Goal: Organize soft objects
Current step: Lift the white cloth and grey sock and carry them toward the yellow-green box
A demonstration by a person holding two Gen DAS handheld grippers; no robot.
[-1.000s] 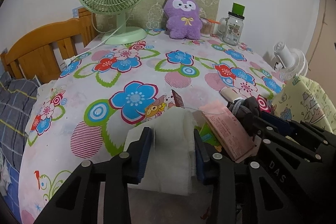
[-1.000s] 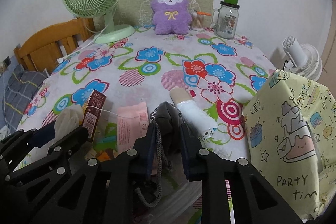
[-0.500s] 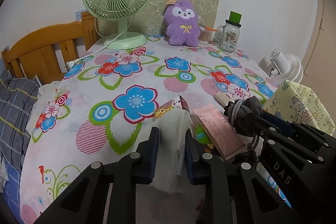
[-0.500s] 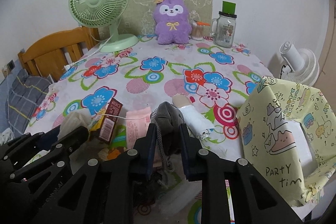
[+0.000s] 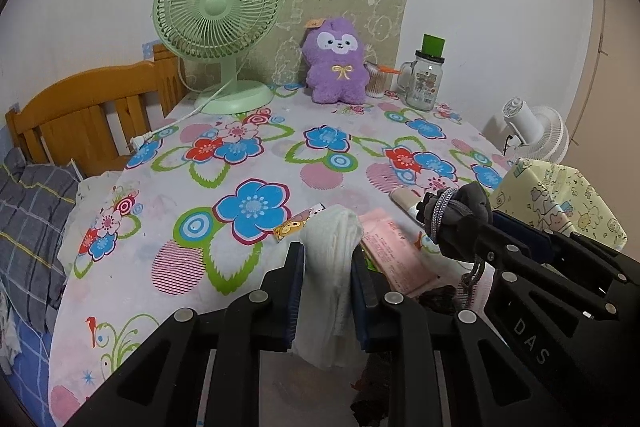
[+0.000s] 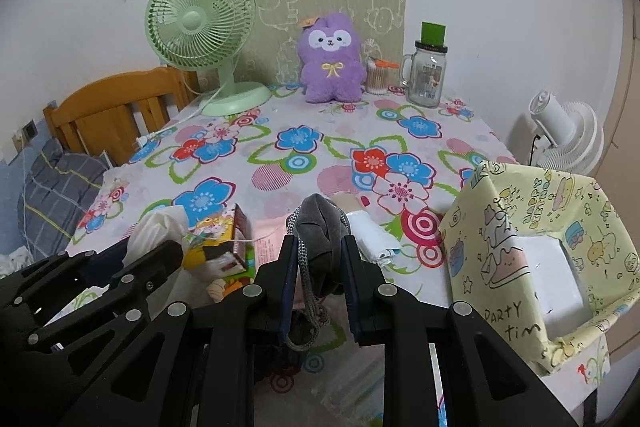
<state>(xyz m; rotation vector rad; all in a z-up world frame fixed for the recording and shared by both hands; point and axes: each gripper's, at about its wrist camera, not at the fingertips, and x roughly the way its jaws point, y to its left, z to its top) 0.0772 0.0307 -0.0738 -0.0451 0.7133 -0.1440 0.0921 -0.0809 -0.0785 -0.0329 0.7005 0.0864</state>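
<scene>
My left gripper (image 5: 327, 259) is shut on a white cloth (image 5: 332, 267) and holds it above the near table edge; the cloth hangs down between the fingers. My right gripper (image 6: 319, 251) is shut on a grey drawstring pouch (image 6: 318, 235) with its cord dangling; the pouch also shows in the left wrist view (image 5: 460, 215). A yellow patterned box (image 6: 536, 259) stands open at the right. A purple plush toy (image 6: 330, 59) sits at the back of the table. Below the grippers lie a pink packet (image 5: 394, 255) and a white roll (image 6: 372, 235).
A green desk fan (image 5: 218, 23) with its cord stands back left. A glass jar with green lid (image 6: 428, 67) stands back right. Snack packets (image 6: 218, 243) lie near the front. A wooden headboard (image 5: 84, 115) is left, a white fan (image 6: 568, 135) off the table's right.
Both grippers have lifted and pulled back from the pile, carrying the white cloth and grey pouch upward. The left gripper closed tighter on the cloth.
</scene>
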